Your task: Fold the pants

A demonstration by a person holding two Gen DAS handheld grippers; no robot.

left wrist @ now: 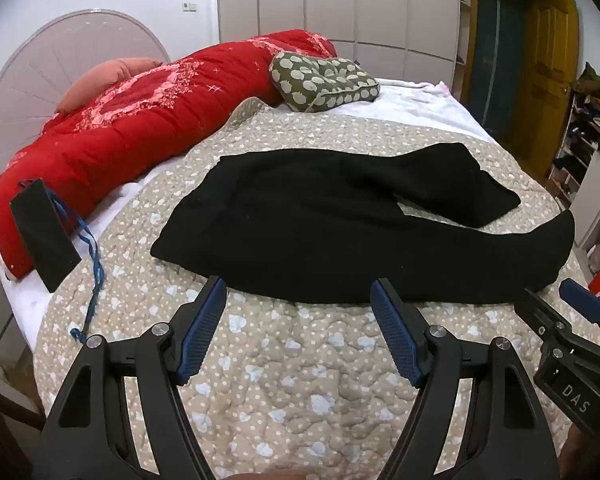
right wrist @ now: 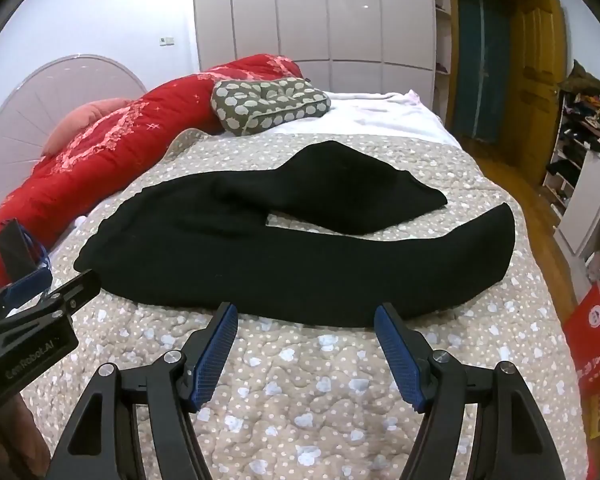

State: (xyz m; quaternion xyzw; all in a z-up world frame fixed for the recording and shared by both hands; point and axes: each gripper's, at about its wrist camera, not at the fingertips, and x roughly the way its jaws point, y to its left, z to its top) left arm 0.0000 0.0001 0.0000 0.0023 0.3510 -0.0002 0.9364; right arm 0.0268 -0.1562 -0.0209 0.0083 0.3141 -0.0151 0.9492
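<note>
Black pants (left wrist: 340,216) (right wrist: 284,248) lie spread across the beige quilt, waist toward the left and both legs running right; the far leg bends back over itself. My left gripper (left wrist: 298,286) stands open just short of the pants' near edge, nothing between its blue pads. My right gripper (right wrist: 306,312) is open too, hovering before the near leg, with nothing in it. Each gripper shows at the edge of the other's view: the right gripper (left wrist: 560,300) at the lower right in the left wrist view, the left gripper (right wrist: 56,284) at the lower left in the right wrist view.
The beige quilt (left wrist: 284,368) (right wrist: 300,380) covers the bed. A red duvet (left wrist: 112,128), a pink pillow (left wrist: 100,80) and a green patterned cushion (left wrist: 324,80) lie along the far side. A black bag (left wrist: 44,232) with blue cord sits at left. Shelves (right wrist: 580,152) and a red bag (right wrist: 596,360) stand at right.
</note>
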